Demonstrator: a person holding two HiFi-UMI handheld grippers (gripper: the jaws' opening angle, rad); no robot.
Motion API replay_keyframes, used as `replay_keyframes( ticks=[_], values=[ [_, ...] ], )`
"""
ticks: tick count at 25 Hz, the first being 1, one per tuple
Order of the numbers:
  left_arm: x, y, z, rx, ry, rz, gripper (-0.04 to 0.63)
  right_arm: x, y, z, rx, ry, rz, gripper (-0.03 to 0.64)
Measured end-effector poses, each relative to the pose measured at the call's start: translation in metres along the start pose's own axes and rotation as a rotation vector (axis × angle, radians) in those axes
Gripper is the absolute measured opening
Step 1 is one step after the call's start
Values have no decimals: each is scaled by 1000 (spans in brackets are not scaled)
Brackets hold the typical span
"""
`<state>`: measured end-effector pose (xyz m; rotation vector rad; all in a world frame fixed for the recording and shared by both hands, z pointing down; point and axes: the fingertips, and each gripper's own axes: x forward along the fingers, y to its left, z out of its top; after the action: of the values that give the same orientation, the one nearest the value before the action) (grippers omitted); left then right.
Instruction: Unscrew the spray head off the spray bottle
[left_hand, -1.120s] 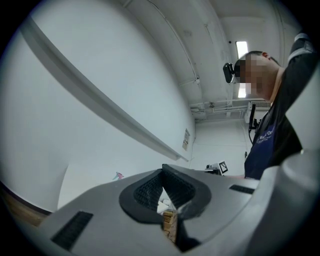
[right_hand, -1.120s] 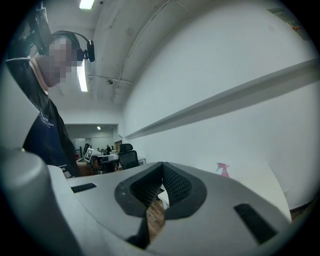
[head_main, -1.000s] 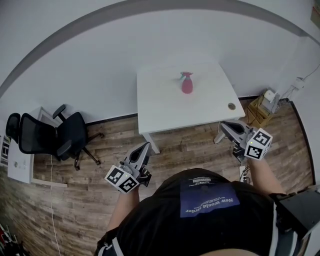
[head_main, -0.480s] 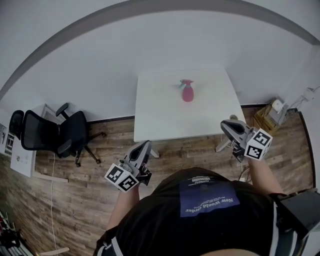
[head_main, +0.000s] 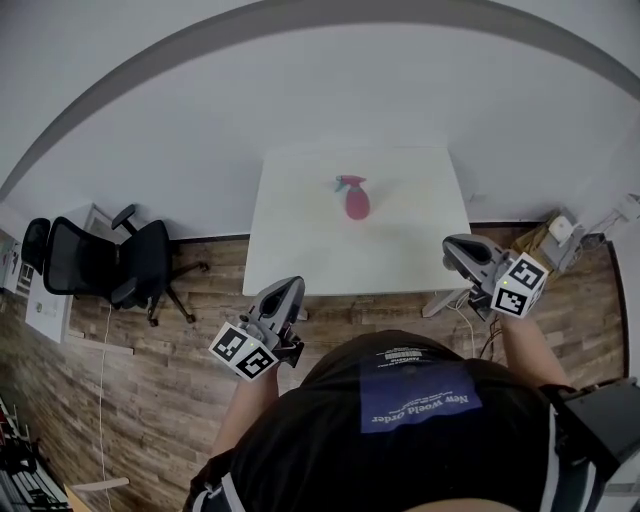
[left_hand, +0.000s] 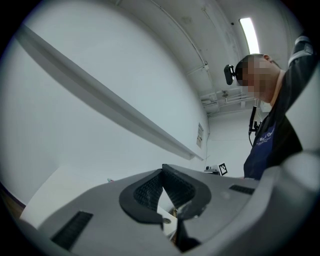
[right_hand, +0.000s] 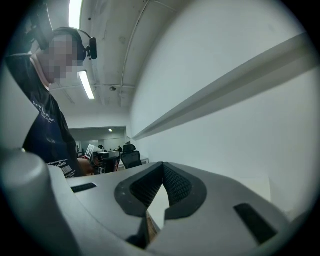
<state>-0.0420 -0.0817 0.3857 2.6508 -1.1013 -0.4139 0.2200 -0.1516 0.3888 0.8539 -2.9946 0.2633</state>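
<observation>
- Jaws: left gripper (left_hand: 162, 172) pressed together at the tips, nothing between them; right gripper (right_hand: 163, 167) likewise closed and empty.
- Position of grippers: both were held low at the person's waist, over the wood floor (head_main: 150, 400). Both were short of the near edge of the table (head_main: 300, 250), the left one below its left corner and the right one just off its right corner.
- Table: white, set against the wall, beyond both grippers.
- Spray bottle (head_main: 356, 203): pink, upright, near the middle of the table and well apart from either gripper.
- Spray head (head_main: 347, 182): seated on the bottle's neck, nozzle pointing left.
- Office chair (head_main: 110, 270): black, left of the table, by the wall.
- Progress, as judged: not begun. Nothing was touched and the head was not unscrewed. Left to do: reach the table, steady the bottle, grip the head, turn it loose and lift it off.
</observation>
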Motion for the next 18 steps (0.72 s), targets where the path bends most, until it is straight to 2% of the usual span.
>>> replay_keyframes(
  ticks=[5,10,14,18],
  values=[
    [38,-5,-14,-8,21,0,-11,-8,-33,-9,5,11,15,-5],
    [50,-1,-20,-4,47,2,-11,-6,-50,-16,31,7,13,-5],
    [55,21,-16,-13,45,-6,-11,14,-56,-15,30,5,4,-6],
    [53,52,-8,-18,42,-46,-11,43,-53,-14,16,15,-24,-6]
  ],
)
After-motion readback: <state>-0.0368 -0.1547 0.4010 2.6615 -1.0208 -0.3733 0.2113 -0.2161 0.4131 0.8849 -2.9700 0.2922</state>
